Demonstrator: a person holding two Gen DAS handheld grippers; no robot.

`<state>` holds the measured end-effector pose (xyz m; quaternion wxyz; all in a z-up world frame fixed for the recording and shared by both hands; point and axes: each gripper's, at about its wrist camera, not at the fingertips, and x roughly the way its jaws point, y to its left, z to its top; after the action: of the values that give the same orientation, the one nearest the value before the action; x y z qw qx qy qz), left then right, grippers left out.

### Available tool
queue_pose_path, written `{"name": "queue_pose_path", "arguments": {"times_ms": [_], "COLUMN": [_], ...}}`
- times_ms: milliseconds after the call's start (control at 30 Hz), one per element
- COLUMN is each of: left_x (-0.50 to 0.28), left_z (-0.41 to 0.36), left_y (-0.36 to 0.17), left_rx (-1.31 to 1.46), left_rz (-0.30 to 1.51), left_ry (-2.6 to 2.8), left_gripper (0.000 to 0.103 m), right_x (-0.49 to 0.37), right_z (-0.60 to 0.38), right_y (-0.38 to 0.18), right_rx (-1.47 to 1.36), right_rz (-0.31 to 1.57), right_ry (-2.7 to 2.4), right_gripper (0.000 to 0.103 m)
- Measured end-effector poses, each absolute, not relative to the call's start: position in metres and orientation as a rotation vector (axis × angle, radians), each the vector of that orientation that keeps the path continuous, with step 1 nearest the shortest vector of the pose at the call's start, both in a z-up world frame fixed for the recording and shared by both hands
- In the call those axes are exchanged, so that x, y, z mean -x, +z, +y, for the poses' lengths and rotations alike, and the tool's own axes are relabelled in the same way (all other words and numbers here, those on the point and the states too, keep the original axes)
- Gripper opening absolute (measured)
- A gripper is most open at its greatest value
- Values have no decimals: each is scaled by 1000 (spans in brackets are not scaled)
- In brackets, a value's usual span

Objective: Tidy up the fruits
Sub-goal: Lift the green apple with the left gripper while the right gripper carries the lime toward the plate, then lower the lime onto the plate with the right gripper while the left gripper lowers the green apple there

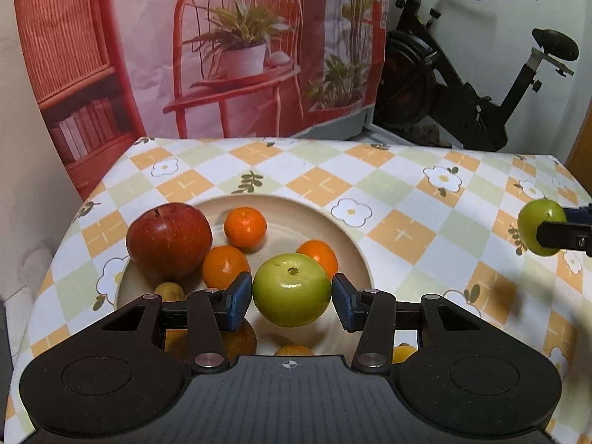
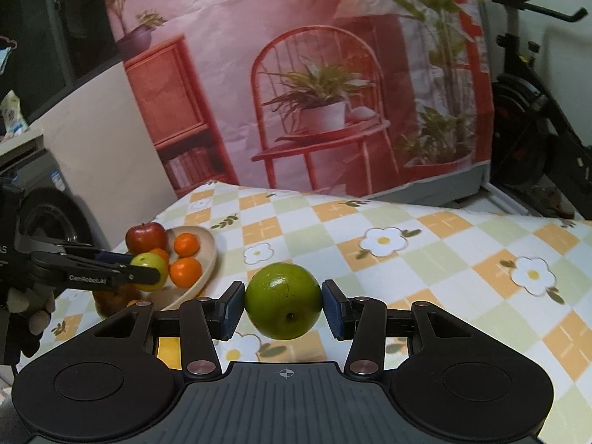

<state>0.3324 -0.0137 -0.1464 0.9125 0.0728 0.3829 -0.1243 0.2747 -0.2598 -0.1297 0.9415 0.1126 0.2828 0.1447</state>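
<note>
My left gripper [image 1: 292, 298] is shut on a light green apple [image 1: 291, 289] and holds it over the beige plate [image 1: 347, 233]. On the plate lie a red apple [image 1: 169, 241], three oranges [image 1: 245, 228] and other fruits partly hidden under the gripper. My right gripper [image 2: 283, 307] is shut on a darker green apple [image 2: 283, 300] above the tablecloth, to the right of the plate [image 2: 207, 259]. The right gripper with its apple [image 1: 541, 231] also shows at the right edge of the left wrist view. The left gripper [image 2: 148, 272] shows over the plate in the right wrist view.
The table has a checkered flower tablecloth [image 1: 407, 192]. A printed backdrop [image 1: 240, 48] stands behind the far edge. An exercise bike [image 1: 462, 85] stands behind the table on the right. A washing machine [image 2: 48, 214] stands to the left.
</note>
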Motion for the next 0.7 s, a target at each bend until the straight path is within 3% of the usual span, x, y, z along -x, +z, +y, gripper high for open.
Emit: {"name": "queue_pose_path", "arguments": {"times_ms": [367, 700], "left_x": [-338, -326], "left_z": [-2, 48], "left_y": [-146, -103], "left_rx": [-73, 103], "left_rz": [812, 630], "left_ry": [-290, -242], "left_gripper": [50, 50], "right_x": [-300, -347], "right_z": [-241, -181], "right_y": [-122, -103], "right_rx": [-168, -66], "right_rz": [624, 665], "right_ry": [321, 399], "right_gripper": [42, 42]}}
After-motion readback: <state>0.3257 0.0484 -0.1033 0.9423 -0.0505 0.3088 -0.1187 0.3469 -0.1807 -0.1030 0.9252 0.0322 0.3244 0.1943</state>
